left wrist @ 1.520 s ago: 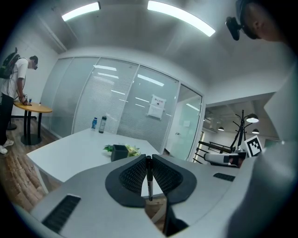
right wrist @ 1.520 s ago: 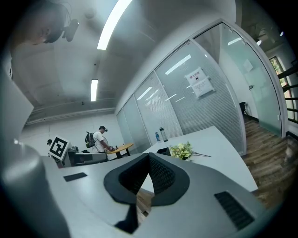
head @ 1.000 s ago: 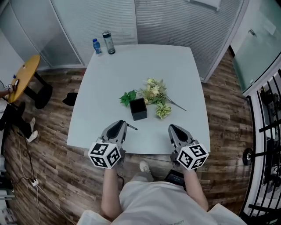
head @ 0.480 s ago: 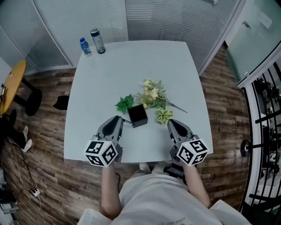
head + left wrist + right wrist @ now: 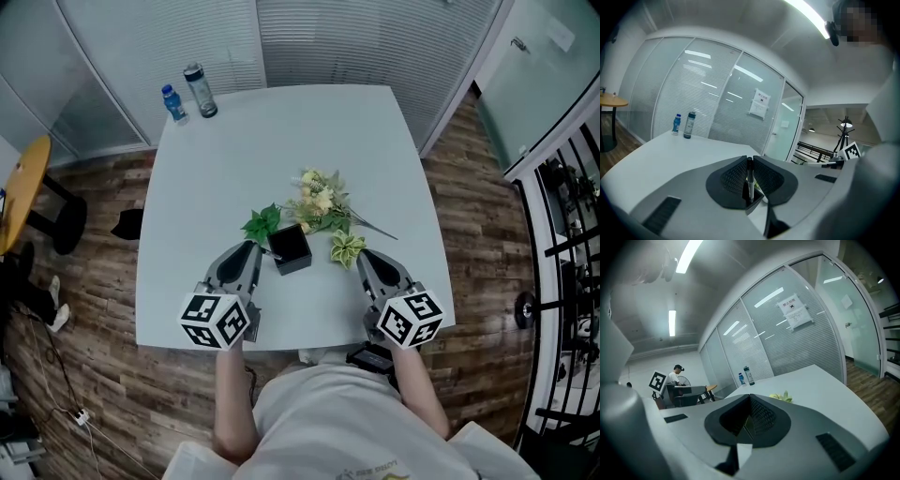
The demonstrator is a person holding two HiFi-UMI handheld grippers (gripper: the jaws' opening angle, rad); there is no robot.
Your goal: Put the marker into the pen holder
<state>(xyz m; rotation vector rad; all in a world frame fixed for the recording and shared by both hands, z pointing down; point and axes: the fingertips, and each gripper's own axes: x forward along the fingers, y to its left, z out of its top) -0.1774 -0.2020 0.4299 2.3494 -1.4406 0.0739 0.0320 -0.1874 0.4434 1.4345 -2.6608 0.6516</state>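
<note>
A black square pen holder (image 5: 289, 248) stands on the white table (image 5: 225, 159), just in front of a bunch of artificial flowers (image 5: 319, 202). My left gripper (image 5: 254, 251) sits right at the holder's left side, shut on a thin dark marker (image 5: 269, 253) whose tip reaches toward the holder's rim. In the left gripper view the marker (image 5: 750, 180) stands upright between the two pads, with the holder's dark corner (image 5: 756, 198) below it. My right gripper (image 5: 363, 259) rests to the right of the holder, near a pale leaf sprig; its jaws (image 5: 749, 420) meet with nothing between them.
Two bottles, a small blue one (image 5: 171, 101) and a taller dark one (image 5: 199, 89), stand at the table's far left corner. Glass partitions with blinds rise behind the table. Wooden floor surrounds it, and a yellow round table (image 5: 19, 192) is at the left.
My left gripper has carried the marker forward and right, up to the pen holder's left side. The right gripper has edged forward a little.
</note>
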